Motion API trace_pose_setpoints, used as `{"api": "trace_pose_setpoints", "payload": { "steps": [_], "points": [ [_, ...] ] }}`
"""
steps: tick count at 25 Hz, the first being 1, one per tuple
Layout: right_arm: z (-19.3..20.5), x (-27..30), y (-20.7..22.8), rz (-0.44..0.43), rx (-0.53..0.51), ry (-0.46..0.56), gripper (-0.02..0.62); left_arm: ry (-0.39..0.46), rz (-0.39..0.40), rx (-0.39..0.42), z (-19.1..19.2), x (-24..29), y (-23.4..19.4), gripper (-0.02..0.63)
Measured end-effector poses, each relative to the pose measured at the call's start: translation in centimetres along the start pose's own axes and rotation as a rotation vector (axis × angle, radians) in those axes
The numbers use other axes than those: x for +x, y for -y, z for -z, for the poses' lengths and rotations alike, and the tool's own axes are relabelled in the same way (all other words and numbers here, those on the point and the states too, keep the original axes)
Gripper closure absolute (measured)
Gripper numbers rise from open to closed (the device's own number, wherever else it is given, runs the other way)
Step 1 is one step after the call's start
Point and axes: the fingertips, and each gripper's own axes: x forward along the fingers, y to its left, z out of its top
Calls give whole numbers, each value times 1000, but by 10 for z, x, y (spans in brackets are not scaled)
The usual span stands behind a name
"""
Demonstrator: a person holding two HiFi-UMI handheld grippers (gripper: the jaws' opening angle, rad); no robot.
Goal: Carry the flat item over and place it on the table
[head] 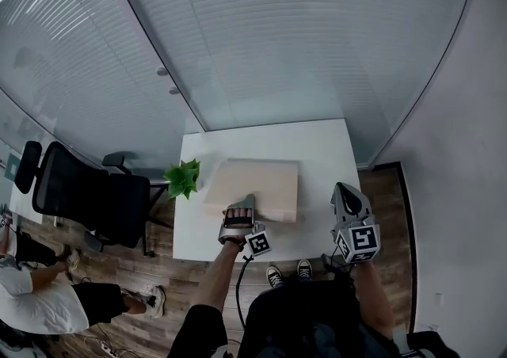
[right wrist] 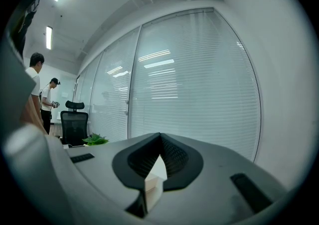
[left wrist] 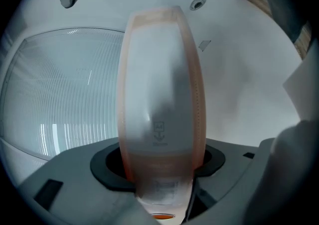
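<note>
Left tool (head: 246, 201) clamps flat item (head: 257, 178), looks about down on desk (head: 317, 150), just release left; right tool (head: 342, 190), 3 o'clock, closed empty.

A white table (head: 321, 150) — green plant (head: 182, 178) at its left edge; flat beige item (head: 257, 184) over the middle.

The A4 plastic pouch (head: 255, 186) is flat, rectangular and translucent, pale peach with orange-tinted edges. It lies lengthwise across the white table (head: 317, 142), nearer the front edge and the left edge, its near edge clamped in the left gripper (head: 245, 206).
</note>
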Motion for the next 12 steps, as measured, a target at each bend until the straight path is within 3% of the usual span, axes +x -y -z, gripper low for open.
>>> {"api": "trace_pose_setpoints", "payload": {
  "steps": [4, 7, 10, 12],
  "points": [
    [1, 0, 1, 4, 6, -2, 591, -44, -85, 82, 9, 2, -10, 271],
    [2, 1, -1, 4, 10, -1, 591, -43, -80, 84, 11, 3, -4, 250],
    [5, 1, -4, 1, 16, -1, 591, 5, 5, 40, 5, 2, 11, 147],
    [8, 2, -6, -1, 22, -2, 591, 22, 45, 52, 3, -2, 17, 127]
  ]
}}
